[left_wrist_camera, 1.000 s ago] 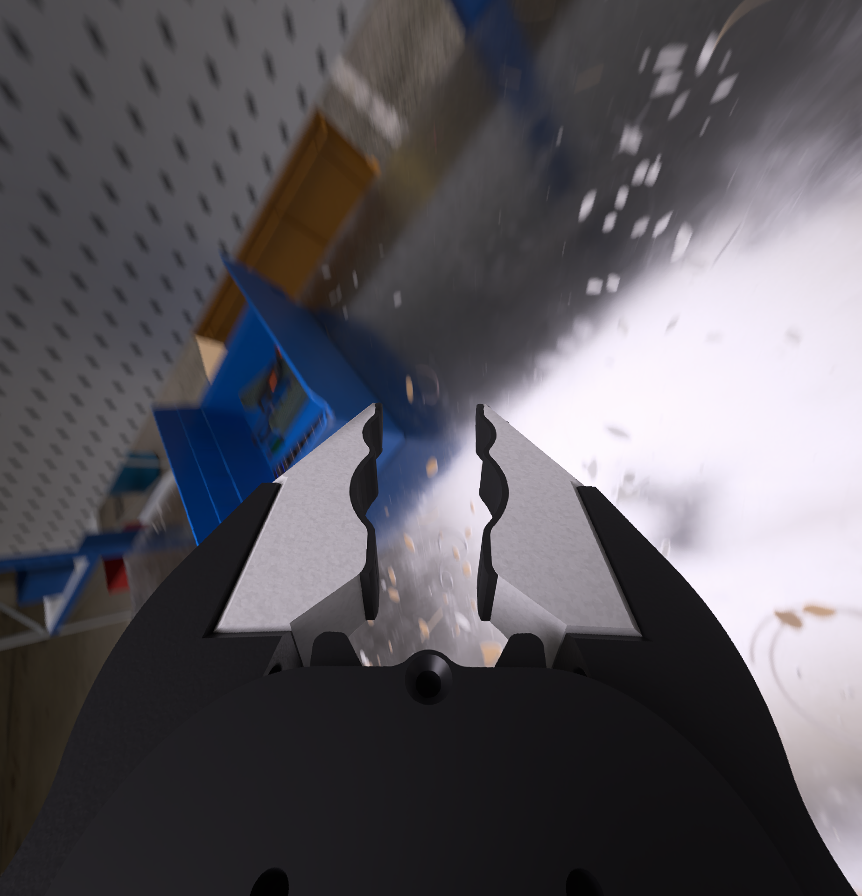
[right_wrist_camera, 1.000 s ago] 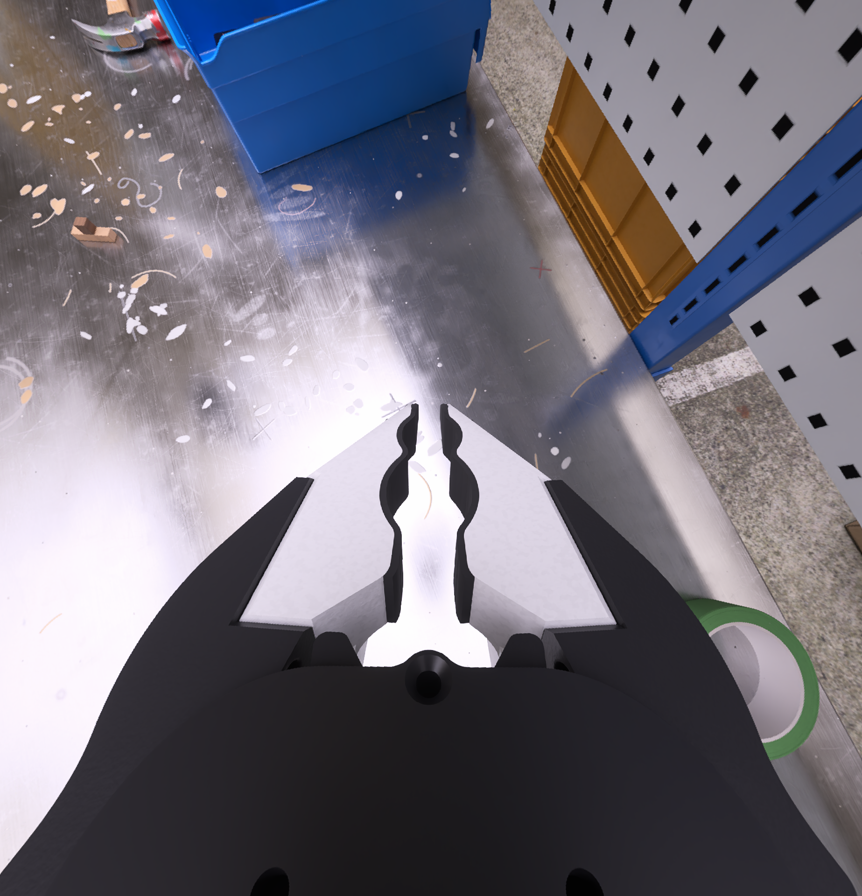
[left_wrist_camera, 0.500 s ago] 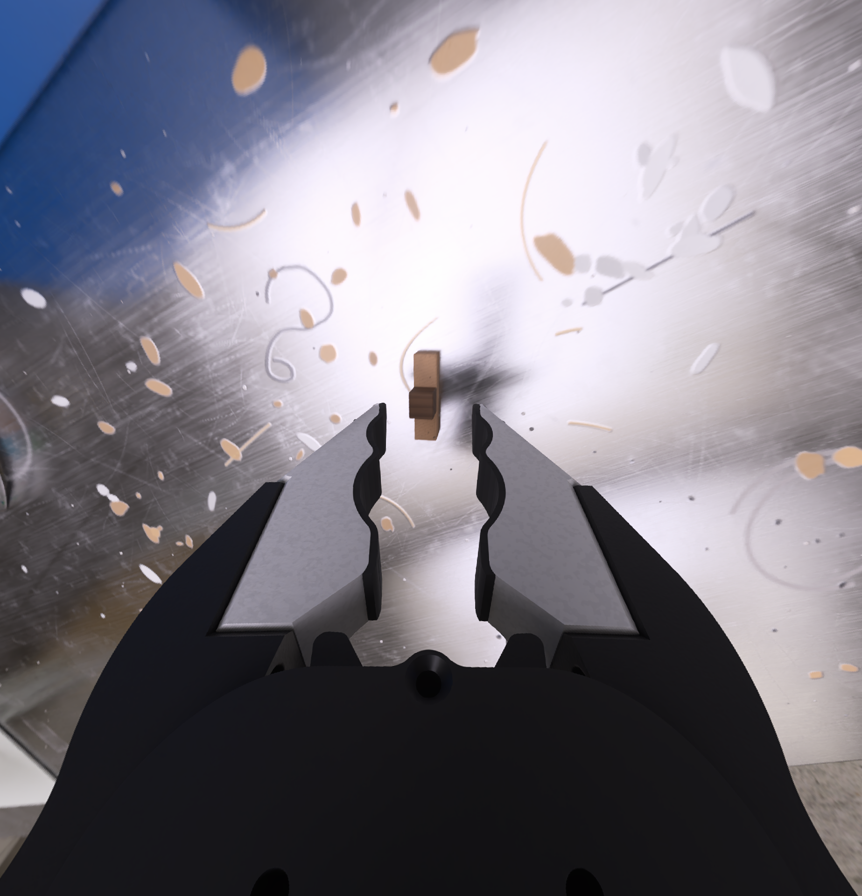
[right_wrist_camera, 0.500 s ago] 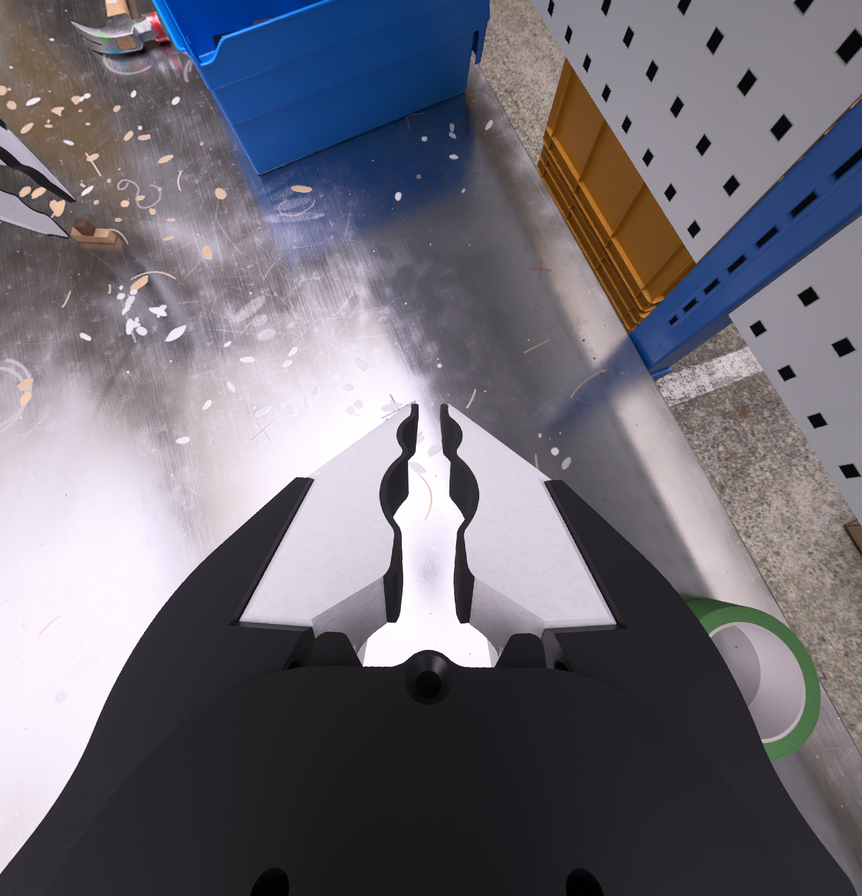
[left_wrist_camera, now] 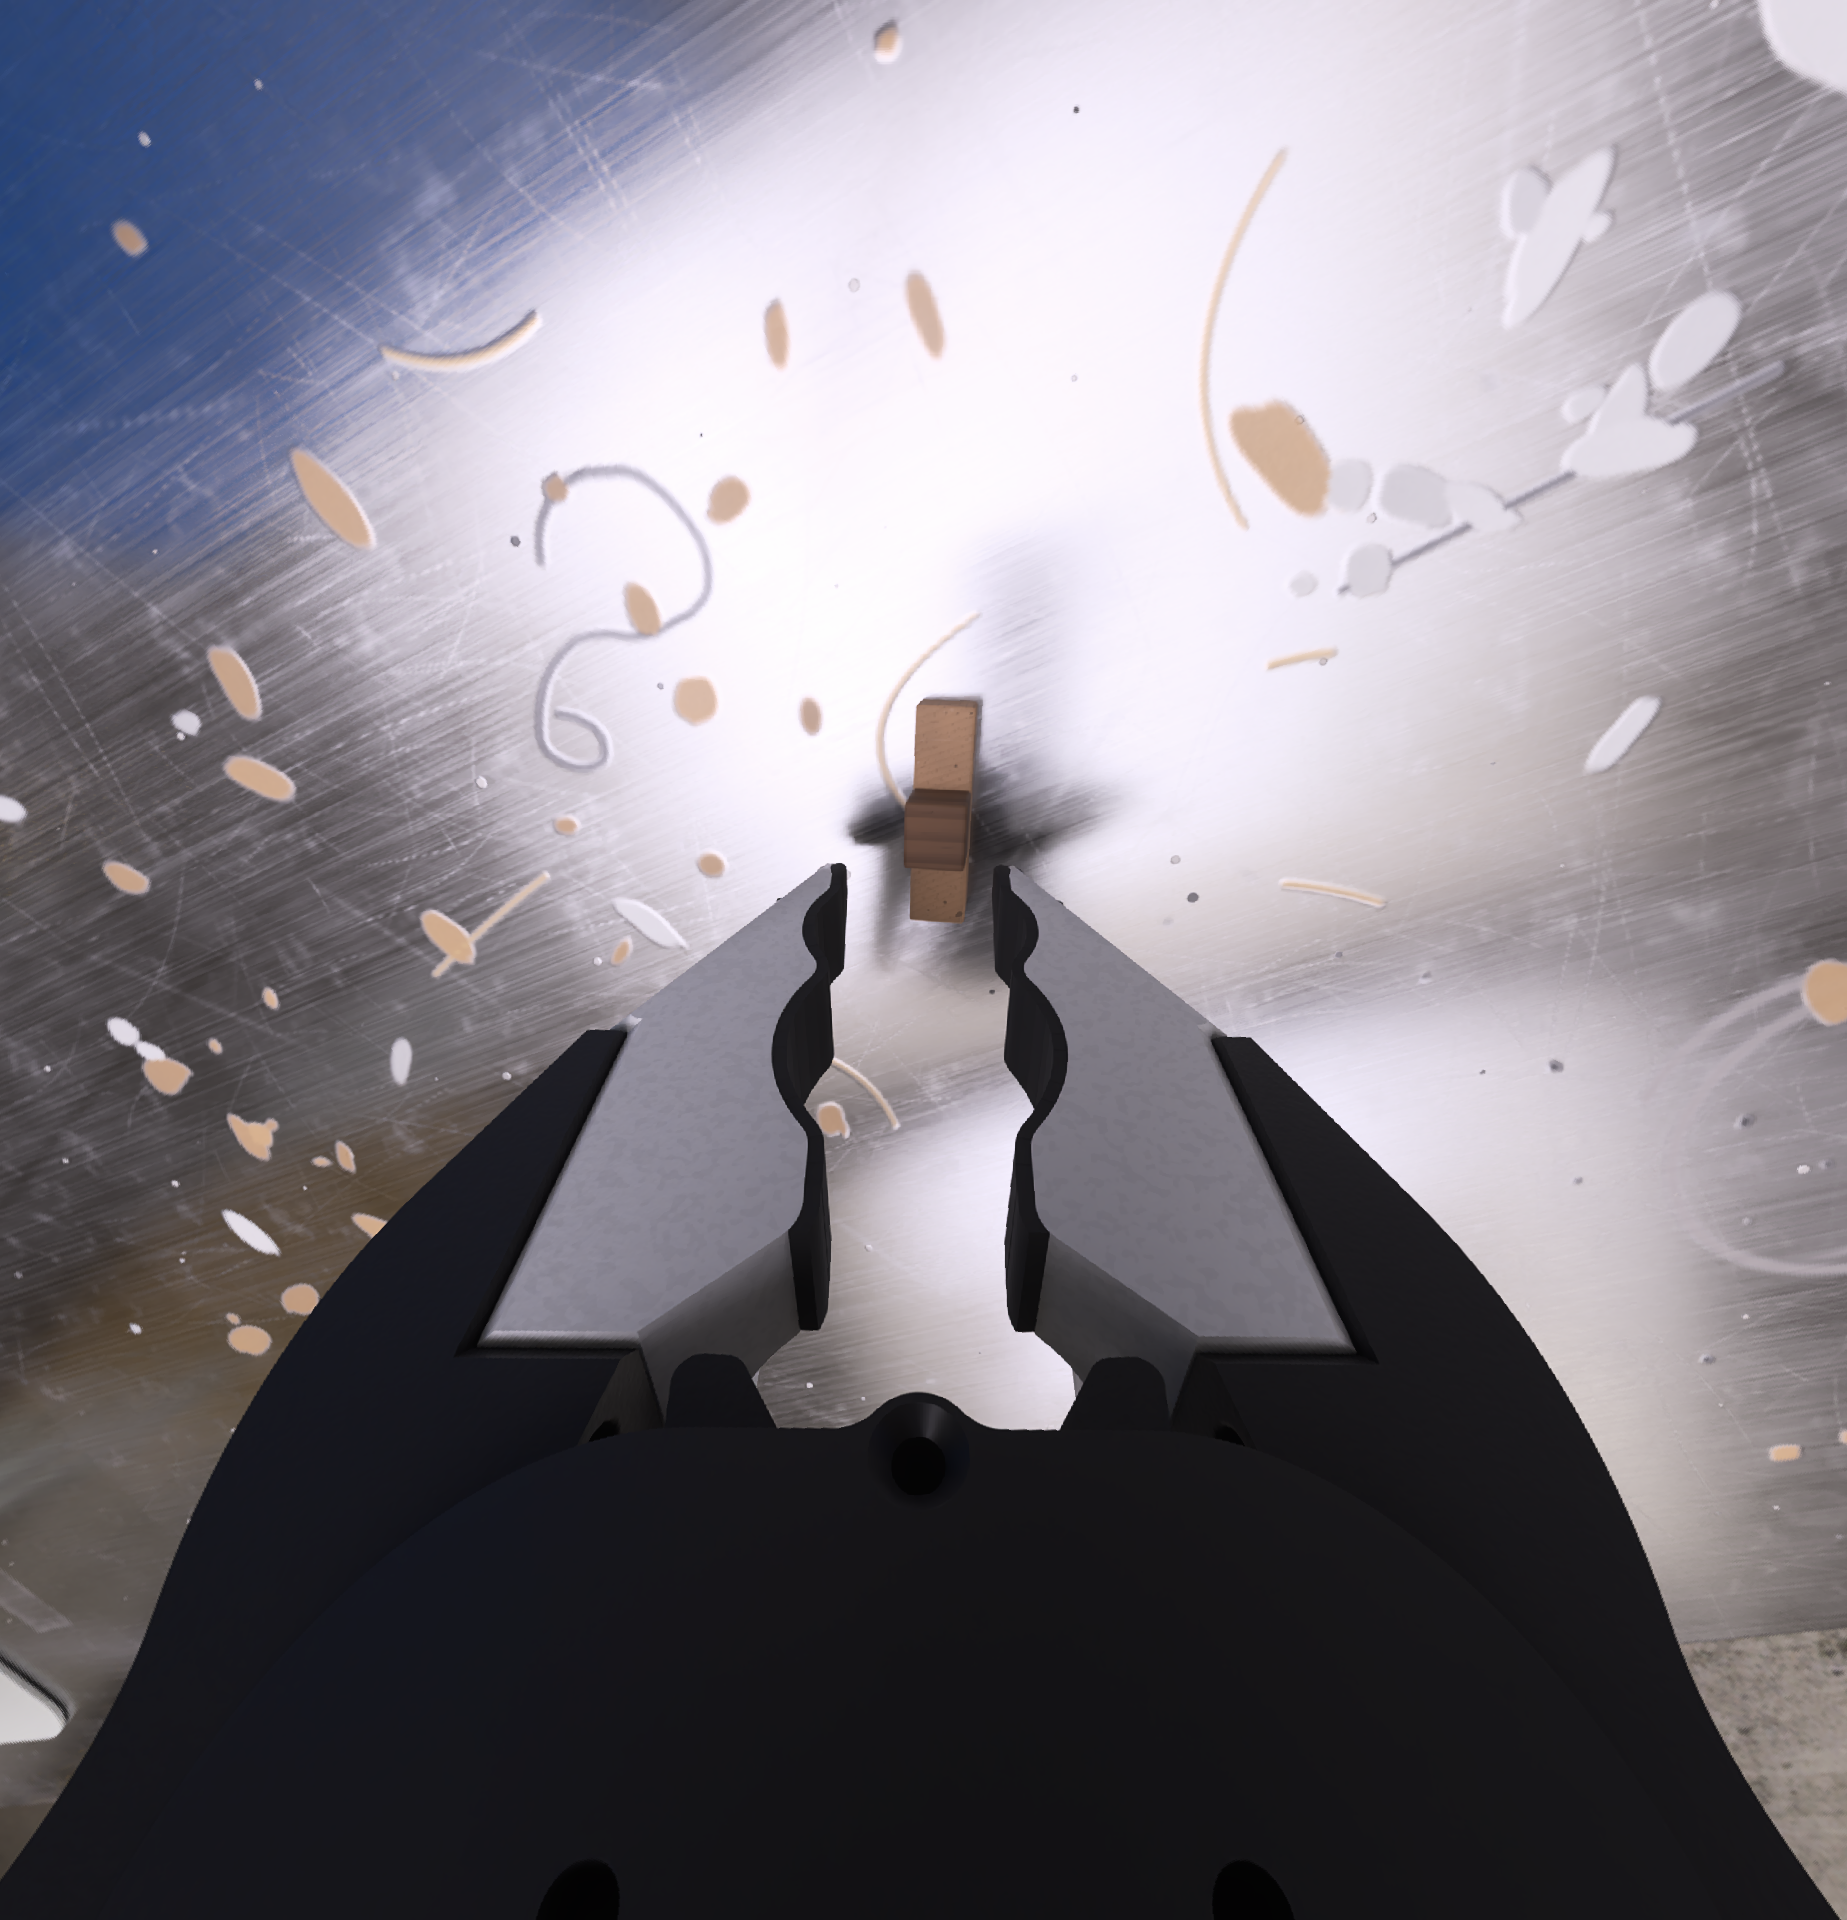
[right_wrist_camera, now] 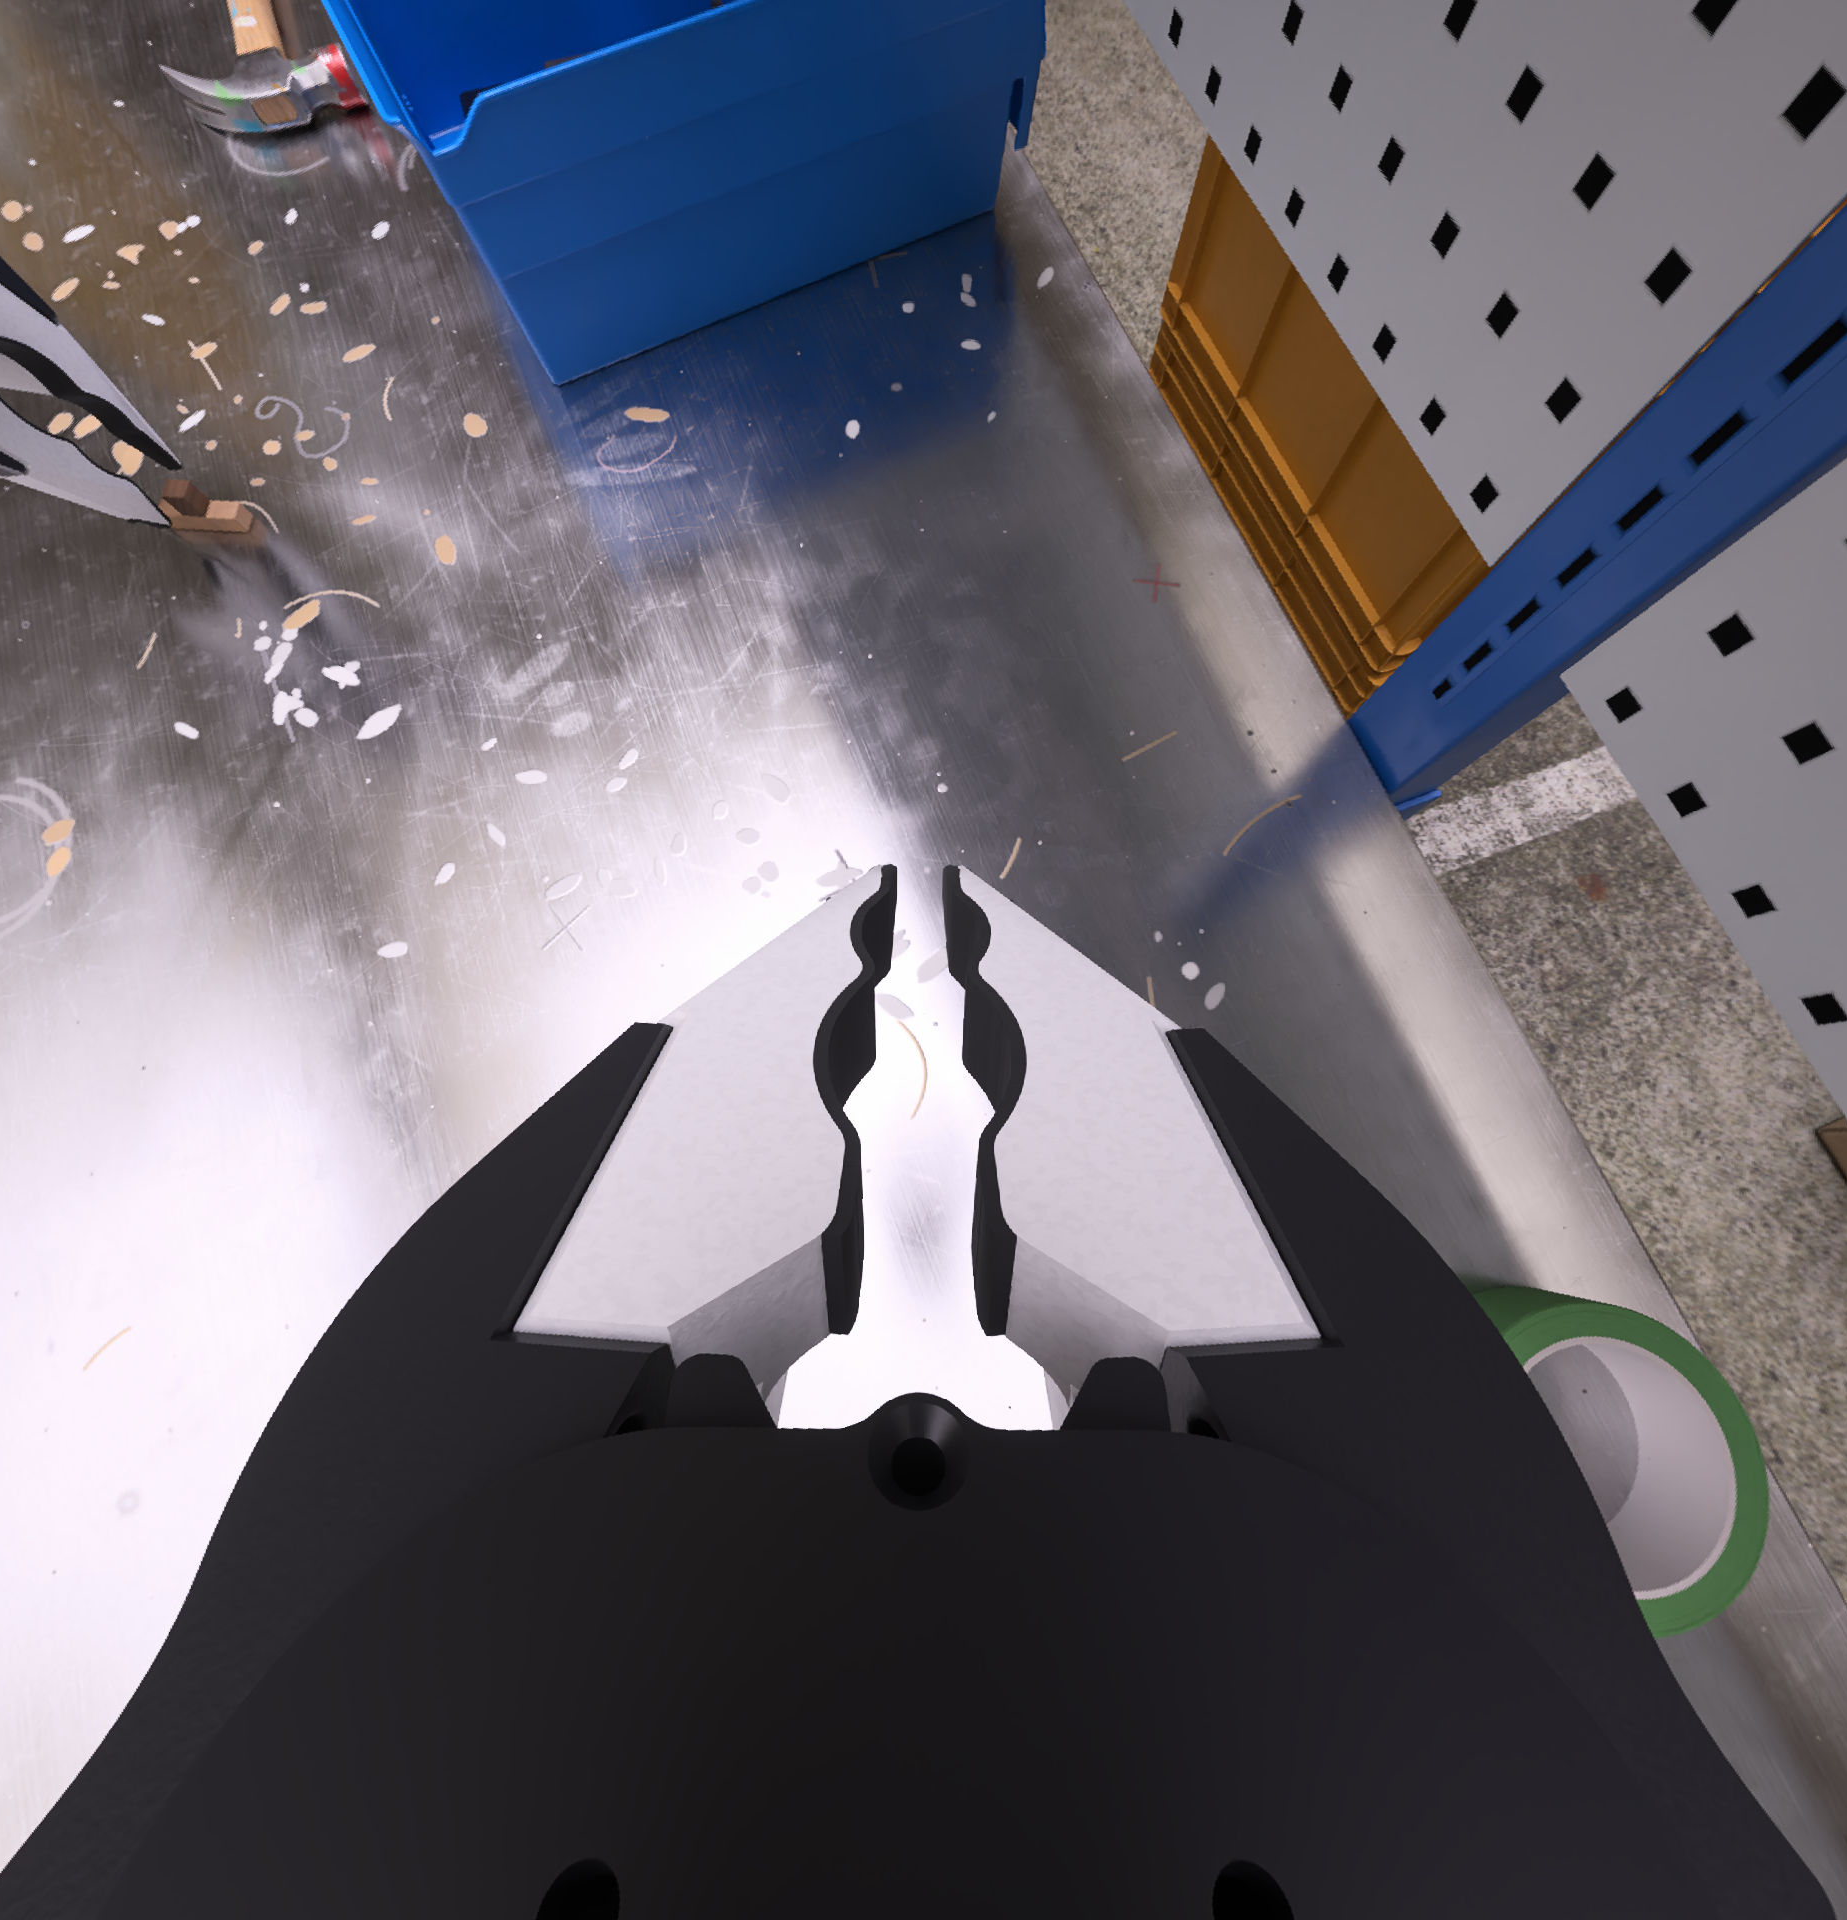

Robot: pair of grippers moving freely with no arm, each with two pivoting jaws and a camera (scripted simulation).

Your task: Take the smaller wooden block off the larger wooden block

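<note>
While the left gripper [left_wrist_camera: 919, 894] points steeply down at the scratched steel tabletop [left_wrist_camera: 1521, 1039], its jaws stand spread with nothing between them, and its tips hover just short of the two stacked blocks. The larger wooden block [left_wrist_camera: 945, 748], pale and long, lies flat on the metal just beyond the fingertips, in line with the gap between them. The smaller wooden block [left_wrist_camera: 938, 827], darker brown, sits crosswise on its middle, touching it. Pale wood chips and white flecks lie scattered around the pair. In the right wrist view the same pair appears at the far left, the small dark block [right_wrist_camera: 184, 499] on the pale one [right_wrist_camera: 223, 520], with the left gripper's fingers [right_wrist_camera: 57, 436] slanting in from the left edge and ending just beside them. Farther off, a hammer [right_wrist_camera: 264, 94] lies near a blue bin [right_wrist_camera: 711, 177] at the far edge of the table. The right gripper [right_wrist_camera: 919, 878] hangs well apart from the blocks, tilted down over a bare bright patch of steel, its jaws only slightly parted and holding nothing. To its right, near the table's edge, rests a roll of green tape [right_wrist_camera: 1646, 1455], and beyond the edge stand an orange crate [right_wrist_camera: 1303, 416] and grey pegboard panels [right_wrist_camera: 1521, 156].
</note>
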